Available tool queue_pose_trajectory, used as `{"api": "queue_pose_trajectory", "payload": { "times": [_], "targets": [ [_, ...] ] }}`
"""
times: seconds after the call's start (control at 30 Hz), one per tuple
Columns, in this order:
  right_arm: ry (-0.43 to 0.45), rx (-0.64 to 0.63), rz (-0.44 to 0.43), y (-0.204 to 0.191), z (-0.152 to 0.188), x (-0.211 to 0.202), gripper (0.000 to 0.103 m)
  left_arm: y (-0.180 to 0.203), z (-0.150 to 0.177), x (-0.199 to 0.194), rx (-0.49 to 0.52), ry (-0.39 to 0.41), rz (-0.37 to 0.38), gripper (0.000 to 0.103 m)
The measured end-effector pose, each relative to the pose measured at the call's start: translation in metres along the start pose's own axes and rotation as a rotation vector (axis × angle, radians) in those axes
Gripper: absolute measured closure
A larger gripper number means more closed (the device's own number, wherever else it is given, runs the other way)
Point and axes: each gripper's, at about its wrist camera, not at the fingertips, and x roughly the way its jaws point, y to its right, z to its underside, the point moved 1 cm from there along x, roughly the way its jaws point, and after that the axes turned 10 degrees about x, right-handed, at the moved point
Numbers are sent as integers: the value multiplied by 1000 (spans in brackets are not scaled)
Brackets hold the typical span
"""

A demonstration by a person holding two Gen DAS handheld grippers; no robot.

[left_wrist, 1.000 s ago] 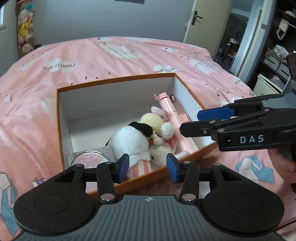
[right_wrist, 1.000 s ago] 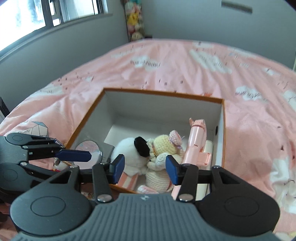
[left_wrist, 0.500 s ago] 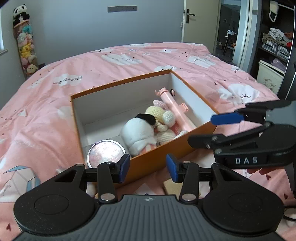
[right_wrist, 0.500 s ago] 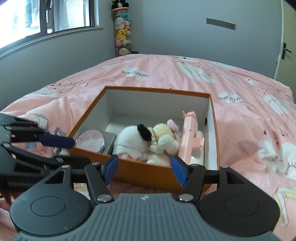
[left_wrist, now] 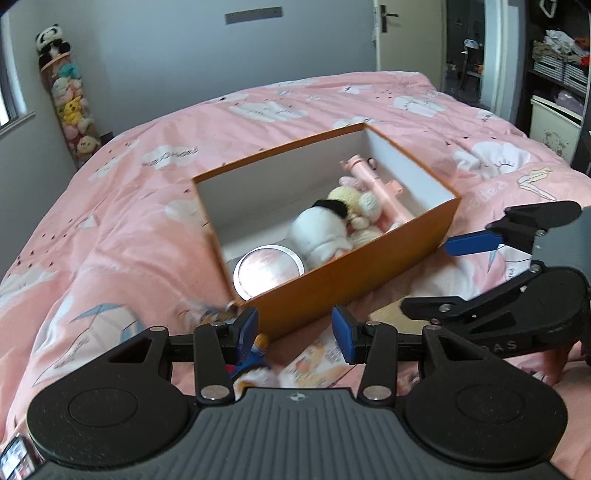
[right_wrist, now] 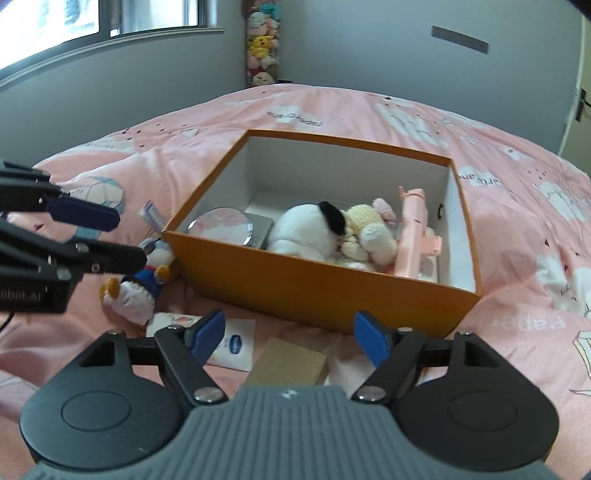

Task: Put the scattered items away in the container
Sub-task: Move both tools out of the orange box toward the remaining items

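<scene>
Orange box with white interior, set on a pink bed printed with clouds. Inside, from the round mirror end: round pink-faced compact lying on a grey slab, white plush with a black ear, cream crocheted doll, pink toy blaster along the right wall.

Outside the box, on the bedding by its near left corner — small crocheted figure in blue and white, and a small striped packet just beside the same corner. In front of the near wall: white sachet with a blue oval logo, brown card just beside it, pale tissue-like piece to its right.

Right tool: blue pads spread wide, having just been opening, nothing between them; poised above the sachet and card, short of the box's near wall.

Left tool: pads partly apart, nothing pinched; near corner of the box visible in the gap. Seen from the right wrist view at the left edge, above the crocheted figure, not touching it.

Background — grey walls, tall tube of plush toys, window, door.
</scene>
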Motion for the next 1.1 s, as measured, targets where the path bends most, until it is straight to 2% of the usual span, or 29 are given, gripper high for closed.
{"api": "queue_pose_trajectory", "payload": {
  "times": [0.17, 0.43, 0.5, 0.57, 0.83, 0.93, 1.1],
  "targets": [
    [-31, -40, 30, -12, 10, 3, 24, -8, 12, -1, -17, -45, -12, 51],
    [-107, -84, 4, -24, 22, 7, 24, -11, 34, 5, -15, -137, -5, 51],
    [-119, -88, 7, -25, 24, 8, 24, -12, 38, 3, -5, -138, 1, 51],
    [-128, -87, 13, -25, 24, 9, 24, -11, 42, 1, 13, -130, 10, 45],
    [-156, -72, 19, -20, 26, 15, 24, -13, 49, 3, 38, -127, 12, 40],
    [-173, -70, 13, -19, 26, 20, 24, -20, 48, 9, 1, -126, 21, 39],
    [-184, -87, 27, -20, 27, 27, 24, -38, 41, 26, -169, -139, 26, 39]
  ]
}}
